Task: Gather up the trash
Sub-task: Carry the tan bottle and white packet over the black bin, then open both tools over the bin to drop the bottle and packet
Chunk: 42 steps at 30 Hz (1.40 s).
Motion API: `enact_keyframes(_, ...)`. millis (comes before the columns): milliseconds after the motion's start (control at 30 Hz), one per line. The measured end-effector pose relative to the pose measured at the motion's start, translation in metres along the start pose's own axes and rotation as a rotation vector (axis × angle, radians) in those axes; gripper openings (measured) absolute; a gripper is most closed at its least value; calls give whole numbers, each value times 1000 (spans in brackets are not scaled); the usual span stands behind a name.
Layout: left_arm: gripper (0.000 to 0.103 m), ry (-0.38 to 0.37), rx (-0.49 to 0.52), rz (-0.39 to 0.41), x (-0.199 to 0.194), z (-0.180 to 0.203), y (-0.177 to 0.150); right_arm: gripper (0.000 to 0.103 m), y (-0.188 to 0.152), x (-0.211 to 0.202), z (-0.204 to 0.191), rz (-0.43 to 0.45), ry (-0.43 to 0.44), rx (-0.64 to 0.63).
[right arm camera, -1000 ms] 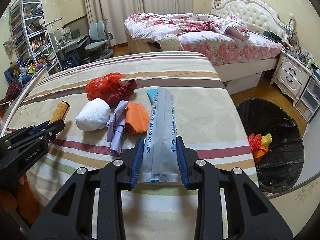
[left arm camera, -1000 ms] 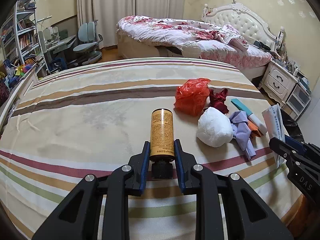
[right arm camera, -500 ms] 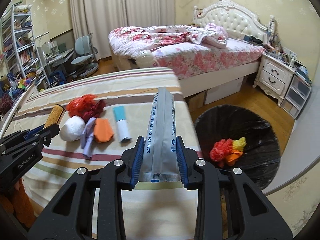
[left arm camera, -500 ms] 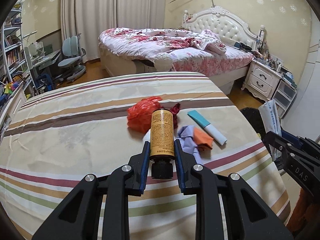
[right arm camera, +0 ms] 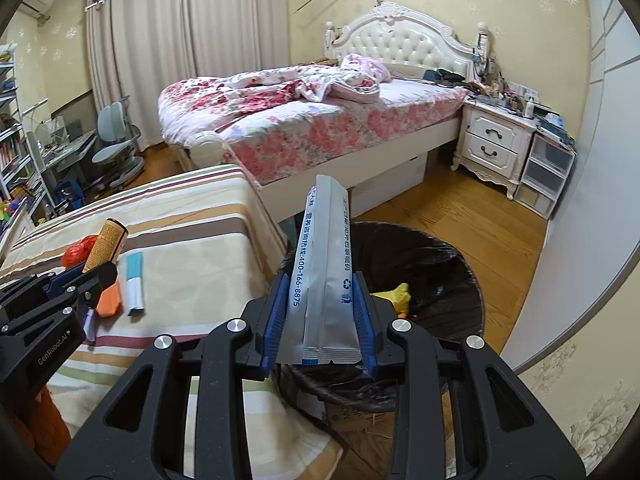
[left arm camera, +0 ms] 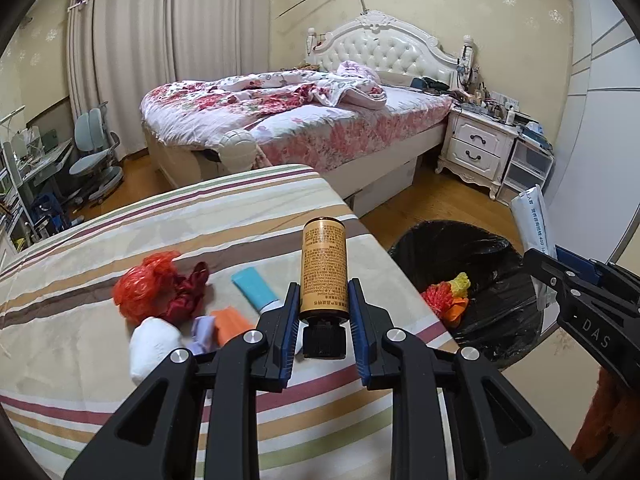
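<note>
My left gripper (left arm camera: pixel 323 300) is shut on an orange bottle (left arm camera: pixel 324 268) with a black cap, held above the right edge of the striped table (left arm camera: pixel 120 360). My right gripper (right arm camera: pixel 322 304) is shut on a long grey-white packet (right arm camera: pixel 326 256) and holds it over the near rim of the black-lined trash bin (right arm camera: pixel 448 280). The bin (left arm camera: pixel 480 260) holds red, yellow and orange scraps (left arm camera: pixel 448 294). On the table lie a red plastic bag (left arm camera: pixel 140 284), a dark red scrap (left arm camera: pixel 188 292), a white wad (left arm camera: pixel 150 344), a purple scrap (left arm camera: pixel 202 330), an orange piece (left arm camera: pixel 230 322) and a teal-white tube (left arm camera: pixel 254 288).
A large bed (left arm camera: pixel 300 120) with a floral cover stands behind the table. A white nightstand (left arm camera: pixel 478 148) and plastic drawers (left arm camera: pixel 528 168) are at the right wall. A desk chair (left arm camera: pixel 94 152) and shelves are at the left. Wood floor (right arm camera: pixel 460 208) surrounds the bin.
Both grippers have swung right, away from the table middle toward the bin. The packet is now over the bin's rim; the bottle is now near the table's right edge.
</note>
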<state>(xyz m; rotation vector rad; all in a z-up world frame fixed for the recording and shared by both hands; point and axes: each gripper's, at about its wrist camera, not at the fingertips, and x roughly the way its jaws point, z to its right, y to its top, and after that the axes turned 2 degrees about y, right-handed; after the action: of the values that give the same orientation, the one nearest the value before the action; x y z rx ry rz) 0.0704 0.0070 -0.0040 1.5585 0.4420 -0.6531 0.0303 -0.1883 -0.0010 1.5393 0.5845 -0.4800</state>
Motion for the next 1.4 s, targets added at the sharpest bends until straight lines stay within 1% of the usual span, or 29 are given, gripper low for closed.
enact_keyframes(300, 25, -32, 66, 1, 24, 46, 10, 31, 2, 16, 37, 1, -42, 39)
enact_keyframes(667, 25, -53, 117, -16, 53, 83, 21, 31, 3, 34, 67, -11, -66, 76)
enact_keyframes(933, 25, -49, 122, -52, 76, 96, 27, 31, 4, 53, 80, -35, -69, 97)
enact_keyframes(1333, 25, -29, 134, -78, 91, 104, 29, 32, 3, 70, 87, -55, -92, 112)
enact_keyframes(1400, 33, -38, 130, -93, 93, 103, 29, 33, 2, 70, 88, -54, -100, 117)
